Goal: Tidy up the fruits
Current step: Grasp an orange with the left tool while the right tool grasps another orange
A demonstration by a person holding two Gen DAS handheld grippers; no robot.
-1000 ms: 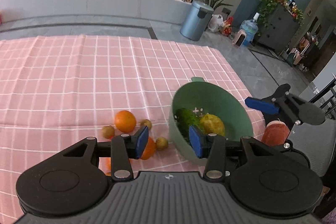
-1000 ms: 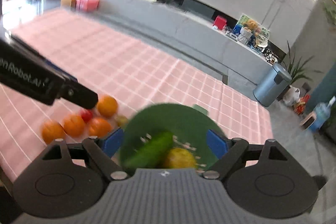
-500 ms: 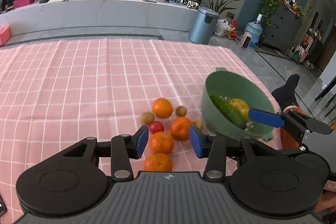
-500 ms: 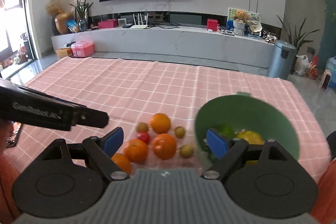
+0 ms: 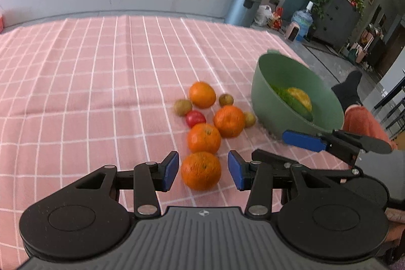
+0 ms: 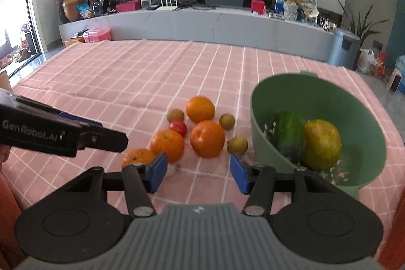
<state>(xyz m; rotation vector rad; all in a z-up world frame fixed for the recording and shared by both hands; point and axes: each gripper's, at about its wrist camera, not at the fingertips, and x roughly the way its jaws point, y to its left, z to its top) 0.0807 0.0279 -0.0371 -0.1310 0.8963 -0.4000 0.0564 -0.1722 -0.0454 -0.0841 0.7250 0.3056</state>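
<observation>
Foot (image 5: 350, 89) beyond bowl (image 5: 268, 103), left-wrist only

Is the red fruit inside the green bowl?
No, the red fruit lies on the pink cloth among the oranges, outside the green bowl.

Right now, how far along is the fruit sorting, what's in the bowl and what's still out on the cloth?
Done: the green bowl holds a green fruit and a yellow fruit. In hand: nothing gripped; the left hand-held gripper brackets the nearest orange without touching, and the right hand-held gripper is closing, empty. Left: four oranges, a red fruit and three small brownish fruits.
</observation>
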